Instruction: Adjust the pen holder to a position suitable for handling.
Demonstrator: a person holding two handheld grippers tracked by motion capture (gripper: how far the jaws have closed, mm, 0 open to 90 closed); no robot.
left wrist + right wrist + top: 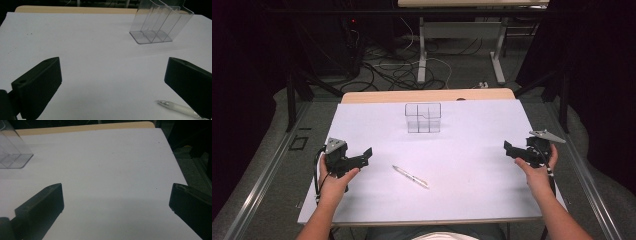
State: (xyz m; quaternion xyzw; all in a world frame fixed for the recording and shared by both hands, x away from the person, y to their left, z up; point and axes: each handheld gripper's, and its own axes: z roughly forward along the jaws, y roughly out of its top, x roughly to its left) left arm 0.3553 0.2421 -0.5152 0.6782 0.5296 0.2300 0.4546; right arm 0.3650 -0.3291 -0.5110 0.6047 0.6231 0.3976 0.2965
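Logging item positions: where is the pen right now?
In the high view the pen lies on the white table, nearer the left gripper, in front of the clear holder.

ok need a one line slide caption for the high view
Both open grippers, left gripper and right gripper, flank a pen before a clear divided holder.

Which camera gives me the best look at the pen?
The high view: the whole pen lies on the white table, nearer the left gripper. The left gripper view catches its tip and part of its barrel.
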